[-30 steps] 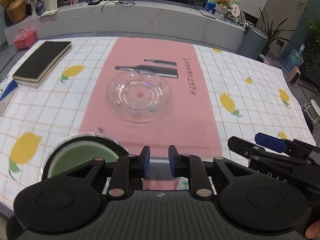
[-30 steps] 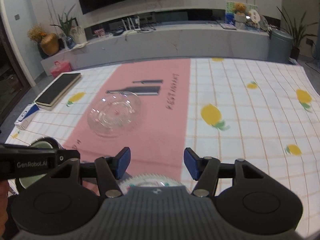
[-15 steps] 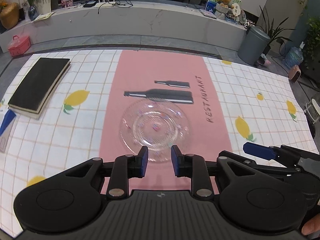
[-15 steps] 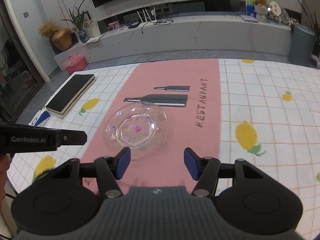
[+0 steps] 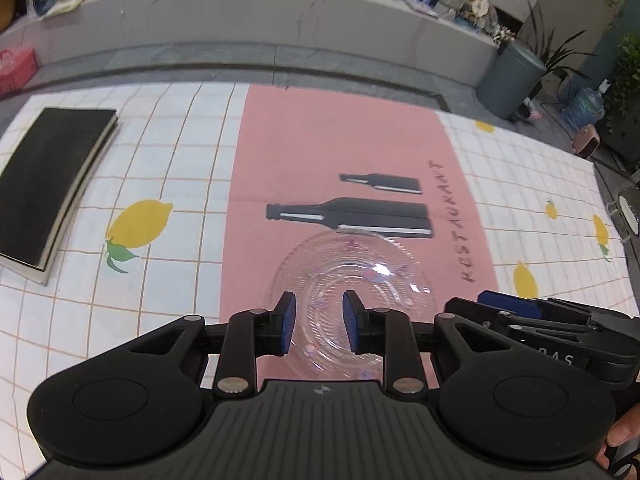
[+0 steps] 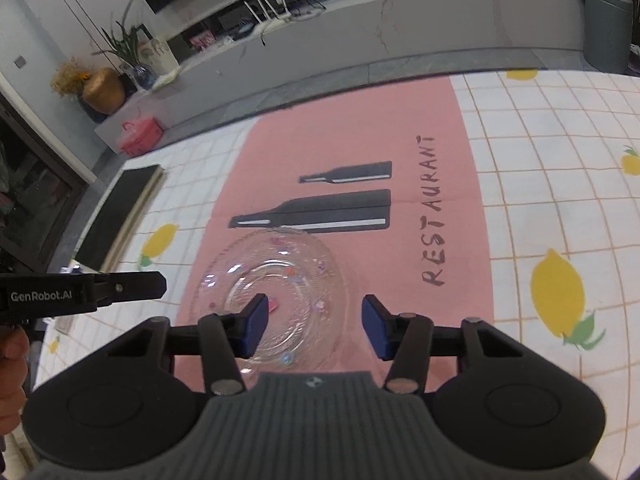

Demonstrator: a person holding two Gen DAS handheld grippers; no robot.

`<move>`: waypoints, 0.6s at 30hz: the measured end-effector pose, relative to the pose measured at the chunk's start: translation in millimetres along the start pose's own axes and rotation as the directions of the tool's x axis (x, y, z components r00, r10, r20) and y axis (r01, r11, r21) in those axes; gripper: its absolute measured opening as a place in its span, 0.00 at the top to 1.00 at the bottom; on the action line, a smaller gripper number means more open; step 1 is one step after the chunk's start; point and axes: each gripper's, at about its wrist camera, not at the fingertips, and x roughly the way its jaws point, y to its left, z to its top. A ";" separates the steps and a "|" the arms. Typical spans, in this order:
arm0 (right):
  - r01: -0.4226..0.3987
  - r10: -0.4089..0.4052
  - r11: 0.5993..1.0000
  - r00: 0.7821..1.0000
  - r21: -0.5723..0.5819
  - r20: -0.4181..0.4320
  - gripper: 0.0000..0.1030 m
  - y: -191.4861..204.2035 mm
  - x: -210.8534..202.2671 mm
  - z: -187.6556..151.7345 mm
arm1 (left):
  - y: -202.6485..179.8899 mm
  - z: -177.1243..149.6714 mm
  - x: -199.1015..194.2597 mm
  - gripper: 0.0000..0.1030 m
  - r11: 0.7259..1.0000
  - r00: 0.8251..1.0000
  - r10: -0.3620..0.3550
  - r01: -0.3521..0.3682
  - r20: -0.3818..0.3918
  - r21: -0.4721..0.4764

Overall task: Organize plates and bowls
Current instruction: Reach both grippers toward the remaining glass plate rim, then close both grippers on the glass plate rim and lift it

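A clear glass plate point(image 5: 360, 276) with small pink flower marks lies on the pink placemat point(image 5: 320, 144). It also shows in the right wrist view point(image 6: 280, 272). My left gripper point(image 5: 316, 326) hovers over the plate's near part, jaws a little apart and empty. My right gripper point(image 6: 316, 326) is open wide and empty above the plate's near right edge. Its side shows in the left wrist view point(image 5: 540, 316). The left gripper's side shows in the right wrist view point(image 6: 80, 292). No bowl is in view.
A black book point(image 5: 48, 184) lies at the table's left side, also in the right wrist view point(image 6: 120, 208). The tablecloth point(image 5: 160, 160) is white checked with lemons. A grey bench point(image 5: 280, 20) and a grey bin point(image 5: 508, 80) stand beyond the far edge.
Both grippers moved forward over the table toward the glass plate. The green bowl and white plate seen under them a second ago have dropped out of view. The left jaws opened slightly.
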 end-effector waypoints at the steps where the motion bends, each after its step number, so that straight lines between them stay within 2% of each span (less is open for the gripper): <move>1: 0.003 -0.003 1.000 1.000 0.006 -0.010 0.52 -2.0 5.9 1.0 | 3.3 1.2 7.5 0.71 1.000 1.000 0.002 -0.002 -0.016 -0.004; 5: 0.016 -0.014 0.999 0.999 0.028 -0.043 0.54 -10.1 24.3 0.2 | 20.5 0.6 33.4 0.70 0.999 0.997 0.017 -0.021 -0.080 -0.047; 7: 0.005 -0.002 0.999 0.998 0.040 -0.061 0.60 -13.2 30.2 -1.6 | 25.7 -1.2 41.7 0.70 0.998 0.995 0.025 -0.031 -0.098 -0.051; 9: -0.004 0.009 0.998 0.997 0.059 -0.078 0.61 -16.1 35.3 -3.2 | 29.8 -2.5 48.1 0.70 0.998 0.993 0.014 -0.022 -0.115 -0.067; 15: -0.028 0.037 0.994 0.995 0.105 -0.089 0.71 -19.8 40.9 -5.1 | 34.2 -4.6 57.4 0.70 0.995 0.991 0.014 -0.026 -0.133 -0.092; 18: -0.057 0.071 0.989 0.992 0.136 -0.100 0.76 -21.0 43.2 -6.9 | 36.5 -6.0 59.8 0.70 0.994 0.991 -0.010 -0.005 -0.132 -0.113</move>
